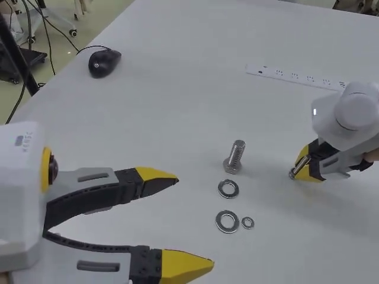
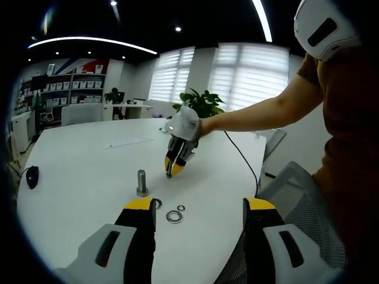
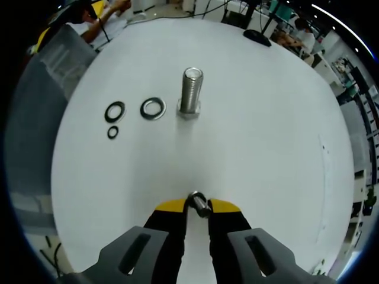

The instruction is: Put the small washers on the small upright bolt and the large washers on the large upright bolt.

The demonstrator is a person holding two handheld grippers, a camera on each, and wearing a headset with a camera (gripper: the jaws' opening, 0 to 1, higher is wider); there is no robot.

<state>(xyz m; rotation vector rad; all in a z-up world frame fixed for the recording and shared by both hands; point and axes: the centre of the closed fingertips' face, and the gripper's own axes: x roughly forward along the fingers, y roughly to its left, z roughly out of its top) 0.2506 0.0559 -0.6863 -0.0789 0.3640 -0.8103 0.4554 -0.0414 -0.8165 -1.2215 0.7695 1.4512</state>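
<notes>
Right tool point(image 1: 302, 170) clamped on small bolt point(image 3: 199, 203), down near bench point(image 1: 177, 106). Left tool point(image 1: 195, 220) spread wide, empty. Large bolt point(image 1: 235, 157) upright on bench; two large washers point(image 1: 228, 189) and one small washer point(image 1: 247, 223) flat just beside it.

The large bolt point(image 1: 235, 157) is bright steel. It stands upright on its head on the white table point(image 1: 177, 106), threaded shank up. The first large washer point(image 1: 228, 189) lies flat just beside the bolt head. The second large washer point(image 1: 227, 221) lies flat nearer the person. The small washer point(image 1: 247, 223) lies flat just beside the second, not touching it. The small bolt point(image 1: 299, 166) is tilted, clamped between the jaws of the right gripper point(image 1: 307, 168), well apart from the washers.
</notes>
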